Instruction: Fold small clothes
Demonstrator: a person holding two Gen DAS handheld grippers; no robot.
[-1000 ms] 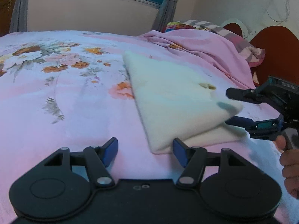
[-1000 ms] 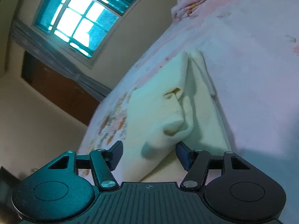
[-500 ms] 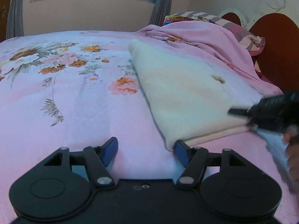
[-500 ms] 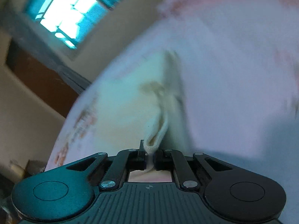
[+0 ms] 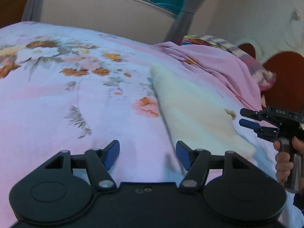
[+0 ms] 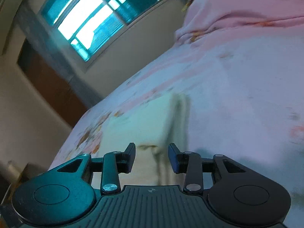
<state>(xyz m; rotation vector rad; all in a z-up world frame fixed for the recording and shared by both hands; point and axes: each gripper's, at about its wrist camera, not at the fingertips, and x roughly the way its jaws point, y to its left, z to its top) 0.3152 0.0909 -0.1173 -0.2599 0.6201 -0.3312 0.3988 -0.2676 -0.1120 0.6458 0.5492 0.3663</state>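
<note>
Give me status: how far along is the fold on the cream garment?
Done: cream garment lies folded flat on the floral bedsheet. In hand: nothing; right gripper is opening beside its edge, left gripper open over the sheet. Left: perhaps another fold or tidying; no other clothes visible to fold.

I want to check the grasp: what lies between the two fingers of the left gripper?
Only bare floral bedsheet, in the left wrist view. The left gripper is open; the cream garment lies beyond its right finger.

Floral bedsheet, window, pink blanket
</note>
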